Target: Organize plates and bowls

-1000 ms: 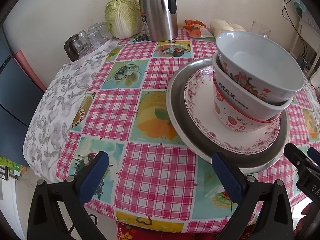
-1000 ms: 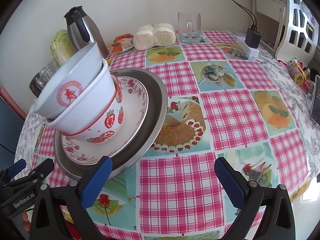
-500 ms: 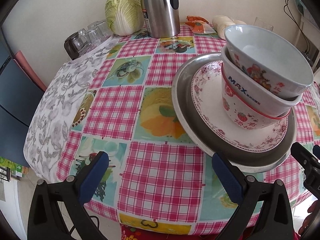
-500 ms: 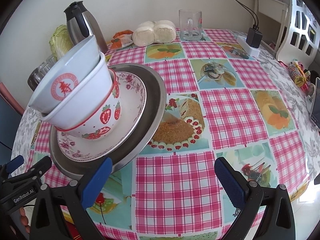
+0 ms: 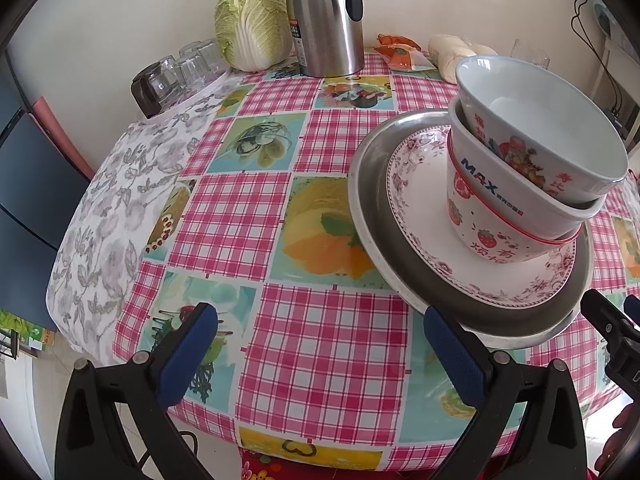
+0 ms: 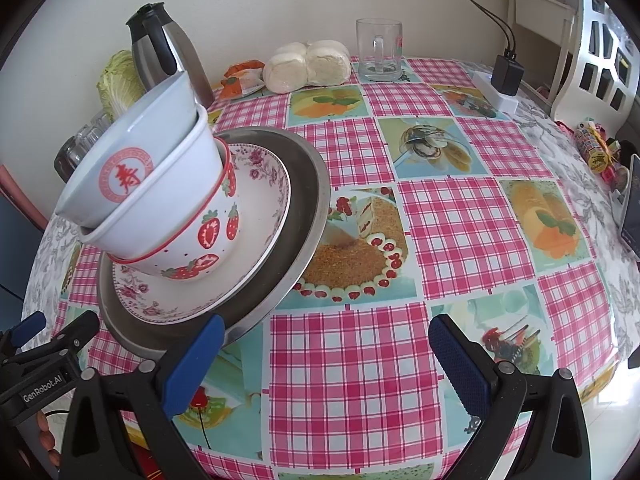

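Note:
A stack stands on the checked tablecloth: a metal plate (image 5: 368, 216) (image 6: 312, 208), a floral plate (image 5: 416, 200) (image 6: 264, 216) on it, then a strawberry bowl (image 5: 480, 232) (image 6: 208, 236), a white bowl (image 5: 520, 200) (image 6: 172, 192) and a pale bowl with red characters (image 5: 552, 136) (image 6: 132, 152) nested on top. My left gripper (image 5: 320, 348) is open and empty, left of the stack at the table's near edge. My right gripper (image 6: 324, 360) is open and empty, right of the stack. Each gripper's fingers also show in the other view (image 5: 612, 328) (image 6: 52, 344).
At the back stand a steel thermos (image 5: 324, 16), a cabbage (image 5: 252, 36), upturned glasses (image 5: 176, 72), an orange packet (image 5: 400, 52), buns (image 6: 308, 64) and a glass mug (image 6: 378, 50). A charger and cables (image 6: 504, 76) and a white chair (image 6: 592, 60) are at the right.
Both grippers have drifted a little: the stack sits further right in the left view and further left in the right view. Both stay open.

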Demonstrator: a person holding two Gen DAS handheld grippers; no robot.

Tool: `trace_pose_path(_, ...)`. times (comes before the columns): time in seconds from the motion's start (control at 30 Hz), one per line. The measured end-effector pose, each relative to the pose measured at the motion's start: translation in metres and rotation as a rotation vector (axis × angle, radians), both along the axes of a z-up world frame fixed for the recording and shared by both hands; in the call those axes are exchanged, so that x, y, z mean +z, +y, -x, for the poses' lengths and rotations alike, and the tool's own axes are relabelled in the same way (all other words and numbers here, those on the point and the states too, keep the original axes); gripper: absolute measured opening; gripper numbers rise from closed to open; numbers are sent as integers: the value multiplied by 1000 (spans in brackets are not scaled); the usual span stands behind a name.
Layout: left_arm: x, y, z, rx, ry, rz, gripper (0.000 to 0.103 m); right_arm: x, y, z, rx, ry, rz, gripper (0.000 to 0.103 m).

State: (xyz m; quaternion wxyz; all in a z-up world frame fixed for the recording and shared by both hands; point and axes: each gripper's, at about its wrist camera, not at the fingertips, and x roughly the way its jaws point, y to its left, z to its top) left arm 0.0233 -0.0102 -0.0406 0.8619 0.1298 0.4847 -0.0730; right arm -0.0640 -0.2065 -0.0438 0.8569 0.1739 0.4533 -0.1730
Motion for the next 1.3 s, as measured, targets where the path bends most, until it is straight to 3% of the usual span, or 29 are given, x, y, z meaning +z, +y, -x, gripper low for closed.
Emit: trace_pose_path(1.3, 7, 0, 3, -7, -29, 42, 103, -2, -2, 0, -5, 7, -3, 103)
